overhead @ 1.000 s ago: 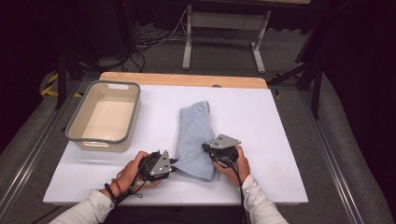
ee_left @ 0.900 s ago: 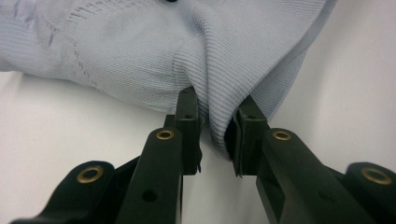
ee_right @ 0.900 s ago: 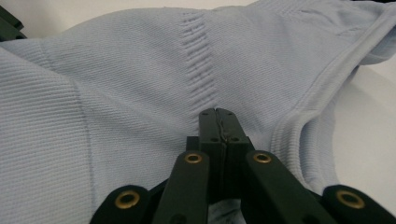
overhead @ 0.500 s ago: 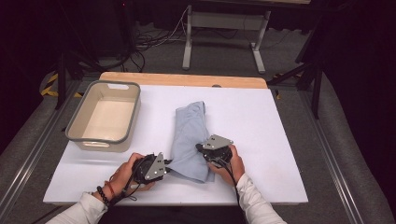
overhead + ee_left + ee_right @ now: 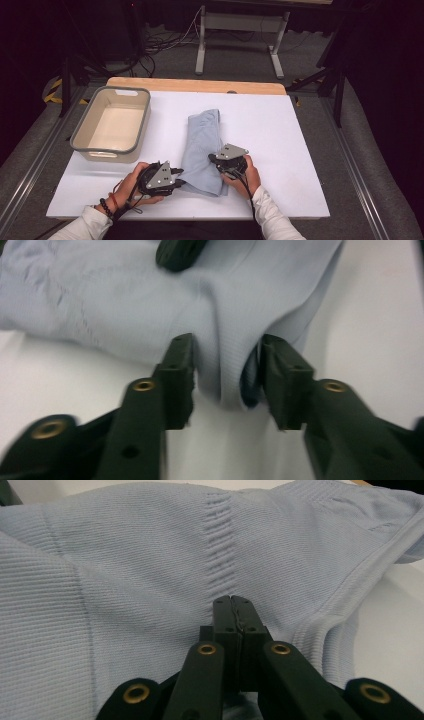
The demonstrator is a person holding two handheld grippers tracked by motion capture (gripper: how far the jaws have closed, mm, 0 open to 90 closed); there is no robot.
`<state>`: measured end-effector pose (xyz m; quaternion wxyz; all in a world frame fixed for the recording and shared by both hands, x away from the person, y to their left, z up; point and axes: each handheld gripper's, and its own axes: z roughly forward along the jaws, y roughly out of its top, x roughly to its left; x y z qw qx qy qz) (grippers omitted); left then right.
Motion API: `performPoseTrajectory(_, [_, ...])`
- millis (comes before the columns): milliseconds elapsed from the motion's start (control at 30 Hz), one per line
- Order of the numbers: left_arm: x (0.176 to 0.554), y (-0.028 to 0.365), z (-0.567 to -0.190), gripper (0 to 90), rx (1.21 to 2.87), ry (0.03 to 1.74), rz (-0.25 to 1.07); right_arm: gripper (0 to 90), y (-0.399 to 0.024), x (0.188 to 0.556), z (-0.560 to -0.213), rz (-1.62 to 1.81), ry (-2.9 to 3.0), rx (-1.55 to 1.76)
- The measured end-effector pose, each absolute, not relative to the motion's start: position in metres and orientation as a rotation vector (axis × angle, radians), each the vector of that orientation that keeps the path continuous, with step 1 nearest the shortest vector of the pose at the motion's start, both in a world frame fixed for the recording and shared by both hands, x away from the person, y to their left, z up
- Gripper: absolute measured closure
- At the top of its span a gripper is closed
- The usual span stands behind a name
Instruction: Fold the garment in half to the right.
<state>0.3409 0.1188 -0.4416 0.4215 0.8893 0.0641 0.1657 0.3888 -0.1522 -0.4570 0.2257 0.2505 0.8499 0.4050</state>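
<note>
A light blue knit cloth (image 5: 202, 145) lies folded lengthwise in the middle of the white table (image 5: 280, 130). My left gripper (image 5: 176, 176) sits at the cloth's near left edge. In the left gripper view, a bunched fold of the cloth (image 5: 125, 305) stands between the jaws of the left gripper (image 5: 227, 365), which have just been opening; the right pad stands off it. My right gripper (image 5: 219, 161) rests on the cloth's near right side. In the right gripper view, the right gripper (image 5: 234, 602) is shut, tips together against the cloth (image 5: 150, 555).
A grey-rimmed beige tub (image 5: 80, 145) stands hollow side up at the table's left. A wooden strip (image 5: 195, 85) runs along the far edge. A black jaw tip (image 5: 177, 252) of the other gripper presses on the cloth at the top of the left gripper view.
Both hands have drifted slightly left, and the near end of the cloth has shifted left with them.
</note>
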Motion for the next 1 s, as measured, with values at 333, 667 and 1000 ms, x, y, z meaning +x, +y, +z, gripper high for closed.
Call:
performPoseTrajectory(333, [0.347, 0.119, -0.429, 52.0, 2.084, 0.227, 0.355, 90.0, -0.161, 0.384, -0.454, 1.104, 2.35, 0.689])
performPoseTrajectory(667, [0.373, 0.093, -0.443, 84.4, 2.12, 0.259, 0.327, 90.0, -0.157, 0.38, -0.449, 1.142, 2.339, 0.653])
performPoseTrajectory(1000, [0.373, 0.082, -0.464, 89.6, 2.197, 0.23, 0.282, 90.0, -0.122, 0.398, -0.439, 1.176, 2.389, 0.493])
